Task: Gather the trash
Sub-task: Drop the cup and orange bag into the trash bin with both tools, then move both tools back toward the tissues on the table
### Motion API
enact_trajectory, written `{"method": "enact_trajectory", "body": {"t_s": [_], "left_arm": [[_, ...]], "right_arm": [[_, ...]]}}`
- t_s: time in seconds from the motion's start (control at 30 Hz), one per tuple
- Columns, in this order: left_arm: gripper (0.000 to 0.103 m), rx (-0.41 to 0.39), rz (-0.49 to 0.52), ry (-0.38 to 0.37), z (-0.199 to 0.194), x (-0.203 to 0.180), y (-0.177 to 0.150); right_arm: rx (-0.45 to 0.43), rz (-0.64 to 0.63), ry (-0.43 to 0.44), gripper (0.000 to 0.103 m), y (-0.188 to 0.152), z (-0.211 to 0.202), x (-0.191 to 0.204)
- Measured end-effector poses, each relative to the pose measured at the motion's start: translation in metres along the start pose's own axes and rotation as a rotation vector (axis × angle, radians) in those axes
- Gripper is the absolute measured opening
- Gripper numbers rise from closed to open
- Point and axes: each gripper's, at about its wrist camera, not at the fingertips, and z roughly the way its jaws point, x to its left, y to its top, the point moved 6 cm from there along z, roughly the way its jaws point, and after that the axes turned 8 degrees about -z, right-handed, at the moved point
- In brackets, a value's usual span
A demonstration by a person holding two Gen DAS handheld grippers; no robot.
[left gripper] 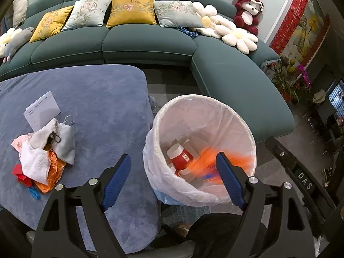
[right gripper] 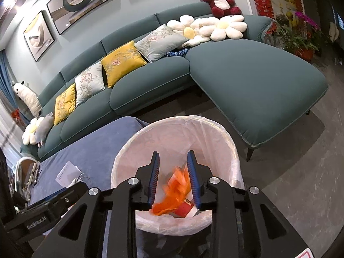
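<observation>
A white-lined trash bin [left gripper: 215,99] stands on the floor beside the blue-covered table [left gripper: 96,99]. My right gripper [right gripper: 172,152] hangs over the bin [right gripper: 178,118], its jaws slightly apart. A blurred orange wrapper [right gripper: 176,185] is loose between and below them, over a red cup [right gripper: 182,209] in the bin. In the left wrist view the orange wrapper [left gripper: 206,161] streaks past the red cup [left gripper: 179,157]. My left gripper [left gripper: 173,154] is wide open and empty, straddling the table edge and the bin. A trash pile [left gripper: 43,154] of white tissue, grey cloth, orange and red scraps lies on the table's left.
A white paper card [left gripper: 42,109] lies behind the pile. A long teal sofa [left gripper: 150,43] with cushions and plush toys runs behind the table and bin. Potted plants [left gripper: 283,79] stand at the far right. A person's dark clothing [left gripper: 206,232] shows below the bin.
</observation>
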Motion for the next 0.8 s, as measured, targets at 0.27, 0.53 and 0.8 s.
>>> {"method": "enact_trajectory", "body": {"t_s": [0.27, 0.53, 0.8], "left_arm": [[0.077, -0.015, -0.024, 0.025, -0.015, 0.023, -0.004], [0.079, -0.046, -0.078, 0.07, -0.036, 0.066, -0.006], [0.08, -0.07, -0.147, 0.129, -0.054, 0.124, -0.012]], "right_arm": [[-0.004, -0.043, 0.023, 0.03, 0.001, -0.012, 0.026], [0.01, -0.111, 0.062, 0.031, -0.008, -0.019, 0.067], [0.038, -0.176, 0.118, 0.031, -0.023, -0.022, 0.122]]}}
